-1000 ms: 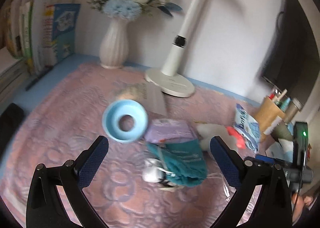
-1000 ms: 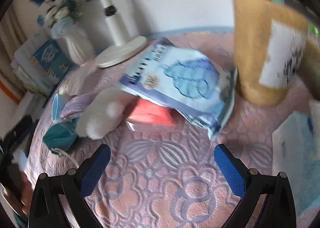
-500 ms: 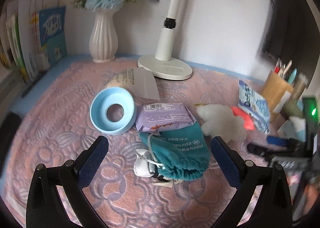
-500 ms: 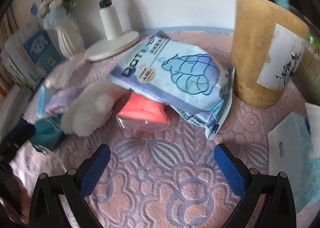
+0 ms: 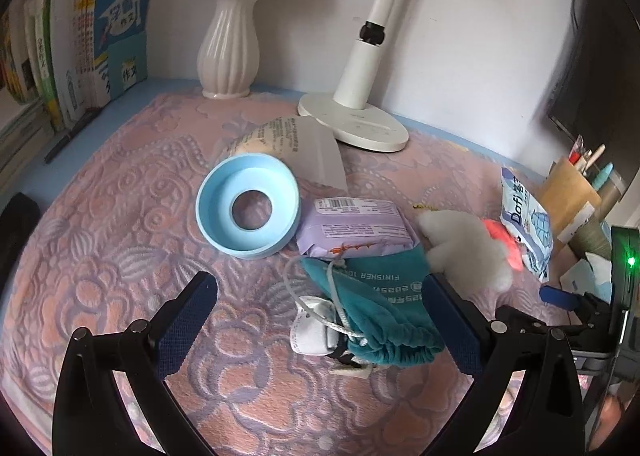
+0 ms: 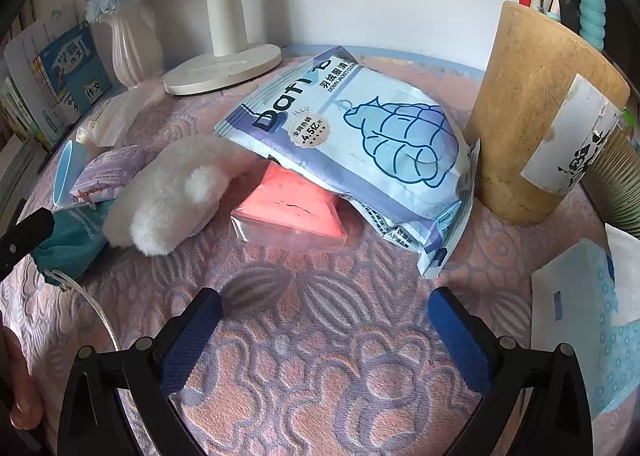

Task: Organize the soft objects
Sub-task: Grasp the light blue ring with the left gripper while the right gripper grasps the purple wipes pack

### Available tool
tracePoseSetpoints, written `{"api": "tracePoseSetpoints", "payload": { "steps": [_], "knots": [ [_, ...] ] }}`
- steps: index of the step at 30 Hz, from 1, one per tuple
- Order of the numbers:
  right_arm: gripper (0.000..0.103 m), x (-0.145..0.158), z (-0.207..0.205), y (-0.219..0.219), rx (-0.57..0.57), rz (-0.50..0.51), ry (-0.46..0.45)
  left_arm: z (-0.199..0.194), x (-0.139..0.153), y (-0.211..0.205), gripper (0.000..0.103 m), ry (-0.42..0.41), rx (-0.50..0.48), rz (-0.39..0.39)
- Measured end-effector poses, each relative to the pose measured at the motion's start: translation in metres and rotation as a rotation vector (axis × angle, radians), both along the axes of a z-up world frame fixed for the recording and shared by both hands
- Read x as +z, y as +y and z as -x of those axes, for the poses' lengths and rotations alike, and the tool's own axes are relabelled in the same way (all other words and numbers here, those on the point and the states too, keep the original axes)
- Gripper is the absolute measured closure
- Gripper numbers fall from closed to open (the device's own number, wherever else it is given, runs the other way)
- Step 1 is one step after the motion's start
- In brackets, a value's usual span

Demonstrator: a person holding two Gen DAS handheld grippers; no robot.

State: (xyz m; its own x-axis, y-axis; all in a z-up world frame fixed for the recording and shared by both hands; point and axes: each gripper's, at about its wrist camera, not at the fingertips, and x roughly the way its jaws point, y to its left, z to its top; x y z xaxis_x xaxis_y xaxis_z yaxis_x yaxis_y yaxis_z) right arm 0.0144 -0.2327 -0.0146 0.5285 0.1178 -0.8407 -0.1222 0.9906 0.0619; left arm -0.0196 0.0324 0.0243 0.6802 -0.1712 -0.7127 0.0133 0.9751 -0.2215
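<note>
A: Which tongs are nearer the teal drawstring pouch [image 5: 380, 308]?

B: The left tongs [image 5: 320, 320]. The pouch lies directly ahead of them on the bench [image 5: 100, 215], within their span but toward the right finger [image 5: 452, 320]. Its long axis runs away from the tongs and slightly left, gathered mouth nearest.

A: State of the left tongs?

B: Spread wide, holding nothing, angled down at the bench.

A: And the right tongs [image 6: 324, 336]?

B: Also spread and empty, low over bare cloth. The pink packet [image 6: 292, 211] lies ahead, tucked under the blue wipes pack [image 6: 360, 135]; the white plush toy [image 6: 176, 199] lies ahead-left, touching the pouch.

A: What lies under the pouch mouth?

B: Something white, possibly a folded mask; the view is unclear.
</note>
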Motion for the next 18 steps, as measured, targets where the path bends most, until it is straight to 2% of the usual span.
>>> {"api": "tracePoseSetpoints", "payload": {
  "steps": [6,12,15,18],
  "knots": [
    [0.0,0.0,-0.001,0.001,0.0,0.001,0.0,-0.011,-0.012,0.013,0.001,0.08,0.003,0.1],
    [0.0,0.0,-0.001,0.001,0.0,0.0,0.0,-0.012,-0.017,0.026,0.001,0.098,0.024,0.194],
    [0.0,0.0,-0.002,0.0,0.0,0.001,0.0,-0.012,-0.016,0.018,0.001,0.101,0.048,0.123],
    [0.0,-0.001,-0.001,0.001,-0.001,0.001,0.0,-0.014,-0.015,0.002,0.001,0.107,0.019,0.041]
  ]
}}
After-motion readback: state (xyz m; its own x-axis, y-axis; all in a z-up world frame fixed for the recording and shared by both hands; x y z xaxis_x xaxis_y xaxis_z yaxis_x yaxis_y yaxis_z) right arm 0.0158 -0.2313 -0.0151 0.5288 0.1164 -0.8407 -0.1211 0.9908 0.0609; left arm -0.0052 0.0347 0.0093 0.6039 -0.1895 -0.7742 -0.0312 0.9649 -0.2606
